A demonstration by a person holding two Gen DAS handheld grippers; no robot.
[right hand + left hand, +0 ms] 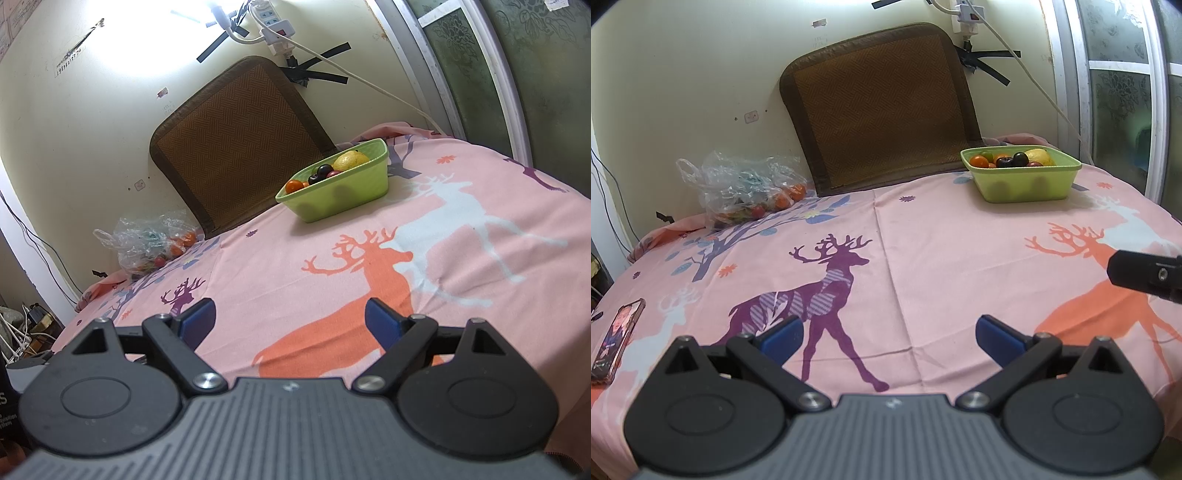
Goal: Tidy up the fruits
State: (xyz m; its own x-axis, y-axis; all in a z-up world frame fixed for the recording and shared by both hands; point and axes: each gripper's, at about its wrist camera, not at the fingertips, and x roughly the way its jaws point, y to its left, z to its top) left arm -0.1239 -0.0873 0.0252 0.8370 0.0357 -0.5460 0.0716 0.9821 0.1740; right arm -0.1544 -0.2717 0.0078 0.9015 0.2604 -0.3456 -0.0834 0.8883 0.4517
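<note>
hovering low over the pink deer cloth [923, 240], left gripper [889, 334] and right gripper [290, 319] both spread, empty; green basket [1027, 184] of fruit sitting at one o'clock, plastic bag [738, 188] of fruit at eleven (nearer the left).

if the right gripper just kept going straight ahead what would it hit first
Probably the pink deer cloth: the open, empty right gripper tilts down toward it. If it clears the cloth, the green basin of fruit lies ahead; depth is uncertain.
</note>
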